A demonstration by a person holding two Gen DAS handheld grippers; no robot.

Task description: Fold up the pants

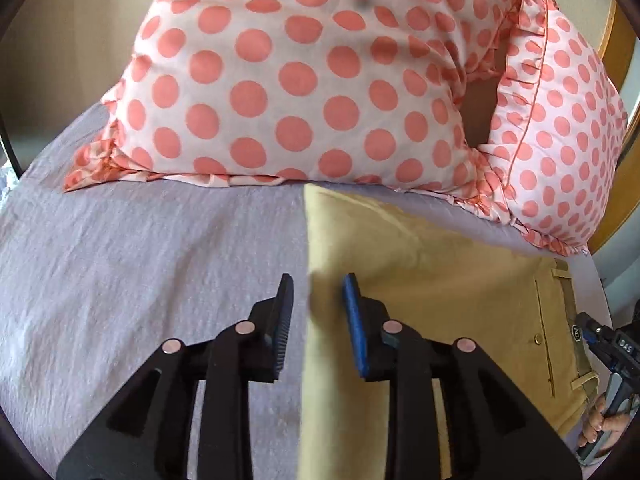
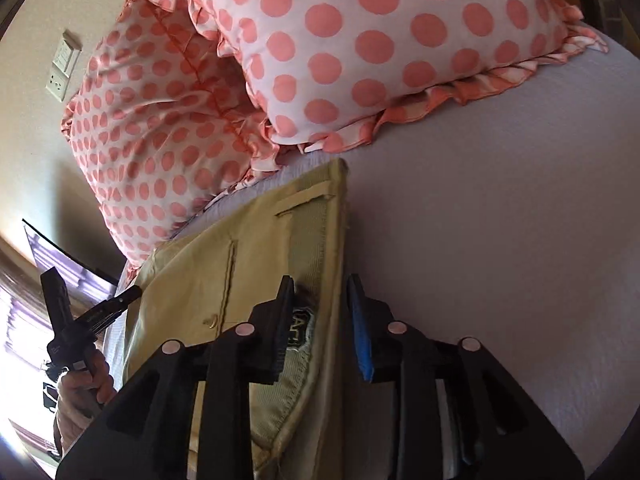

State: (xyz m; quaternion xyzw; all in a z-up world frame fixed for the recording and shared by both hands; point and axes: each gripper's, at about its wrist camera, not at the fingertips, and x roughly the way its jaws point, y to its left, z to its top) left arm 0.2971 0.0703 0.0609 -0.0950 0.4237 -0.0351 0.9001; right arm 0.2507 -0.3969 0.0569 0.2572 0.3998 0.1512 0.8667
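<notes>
Tan khaki pants [image 1: 440, 288] lie flat on the lilac bedsheet [image 1: 140, 264], waistband toward the right. My left gripper [image 1: 318, 292] is open, its jaws straddling the pants' left edge just above the cloth. In the right wrist view the pants [image 2: 192, 288] show their waistband with a belt loop and a label. My right gripper [image 2: 320, 292] is open, its jaws straddling the waistband edge. The right gripper also shows in the left wrist view [image 1: 608, 344], and the left gripper in the right wrist view [image 2: 76, 320], each in a hand.
Two white pillows with coral polka dots [image 1: 288, 80] [image 1: 560, 140] lean against the wall at the head of the bed, close behind the pants. A wall socket [image 2: 62, 66] is at the left. The lilac bedsheet [image 2: 500, 240] spreads right of the waistband.
</notes>
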